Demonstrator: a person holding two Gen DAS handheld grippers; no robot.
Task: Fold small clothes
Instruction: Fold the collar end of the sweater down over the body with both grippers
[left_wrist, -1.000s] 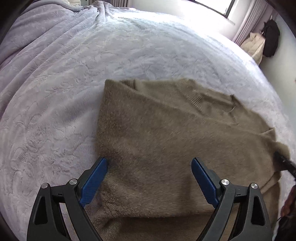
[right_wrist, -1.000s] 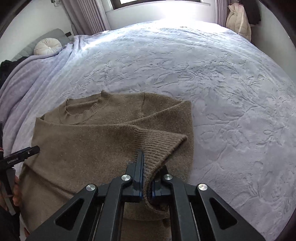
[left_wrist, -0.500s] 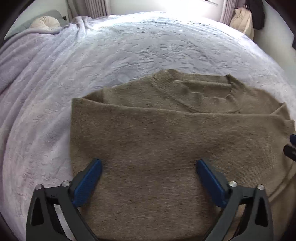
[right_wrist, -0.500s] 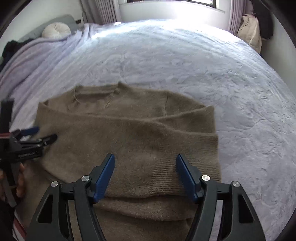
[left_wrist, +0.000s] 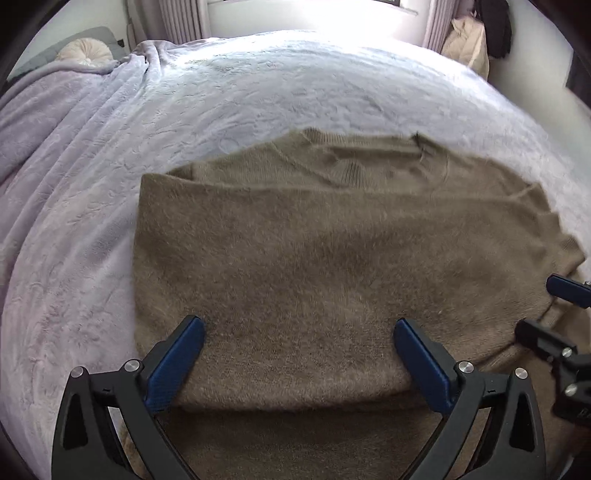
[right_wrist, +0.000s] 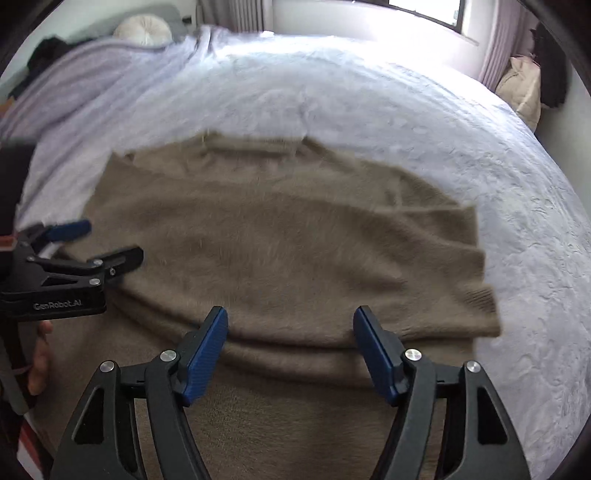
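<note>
A brown knitted sweater (left_wrist: 314, 258) lies on the bed with both sleeves folded across its body and its collar at the far side. My left gripper (left_wrist: 298, 326) hovers wide open over the near left part, nothing between its blue pads. My right gripper (right_wrist: 291, 314) stands over the sweater (right_wrist: 277, 240) near the folded sleeve cuff, jaws still opening and empty. The right gripper (left_wrist: 539, 308) shows at the right edge of the left wrist view. The left gripper (right_wrist: 110, 240) appears at the left of the right wrist view, held by a hand (right_wrist: 38, 365).
A pale lilac textured bedspread (left_wrist: 258, 92) covers the bed all round the sweater. A round cream pillow (left_wrist: 86, 51) lies at the far left by the headboard. A cream cushion (right_wrist: 521, 88) and dark hanging clothes (right_wrist: 552, 66) are at the far right wall.
My right gripper let go of the ribbed sleeve cuff and opened; the sleeve now lies flat across the sweater. Both grippers swung round and drew back toward the hem.
</note>
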